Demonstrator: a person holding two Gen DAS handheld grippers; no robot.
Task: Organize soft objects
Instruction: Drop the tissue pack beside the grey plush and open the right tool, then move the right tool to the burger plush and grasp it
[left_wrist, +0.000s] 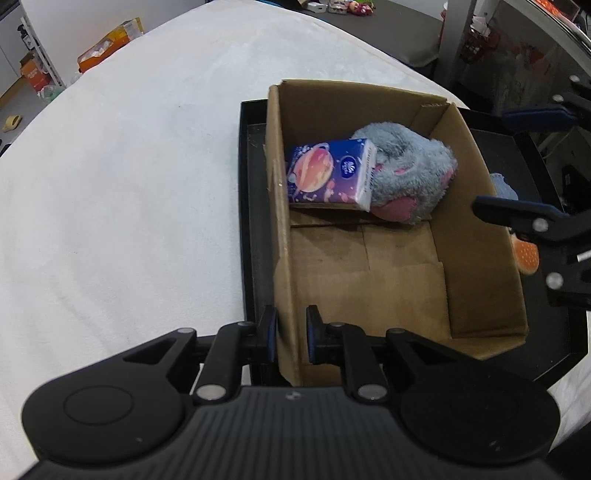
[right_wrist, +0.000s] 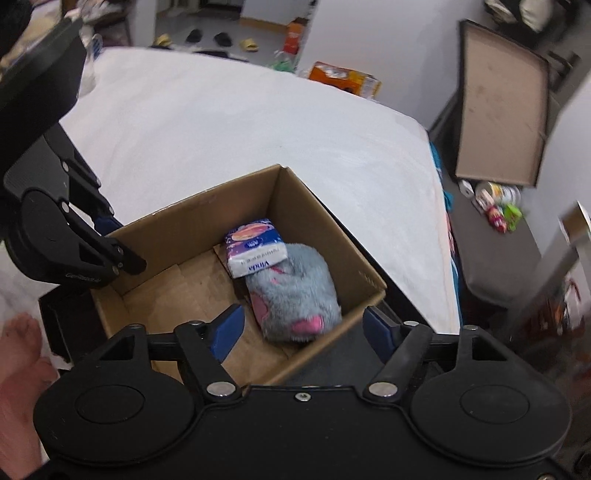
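An open cardboard box (left_wrist: 282, 236) stands on a black tray (left_wrist: 253, 221) on the white table. Inside it lie a blue tissue pack (left_wrist: 328, 173) and a grey and pink plush toy (left_wrist: 410, 173), touching each other at the far end. My left gripper (left_wrist: 291, 332) is shut on the box's left wall near its front corner. My right gripper (right_wrist: 303, 328) is open and empty above the box's near right edge, just over the plush toy (right_wrist: 295, 291) and the tissue pack (right_wrist: 255, 251). The right gripper also shows in the left wrist view (left_wrist: 532, 221).
An orange dotted soft object (left_wrist: 526, 254) and a blue-grey soft object (left_wrist: 502, 184) lie on the tray to the right of the box. The white table (left_wrist: 129, 184) spreads to the left. Orange cartons (right_wrist: 343, 79) and clutter lie on the floor beyond.
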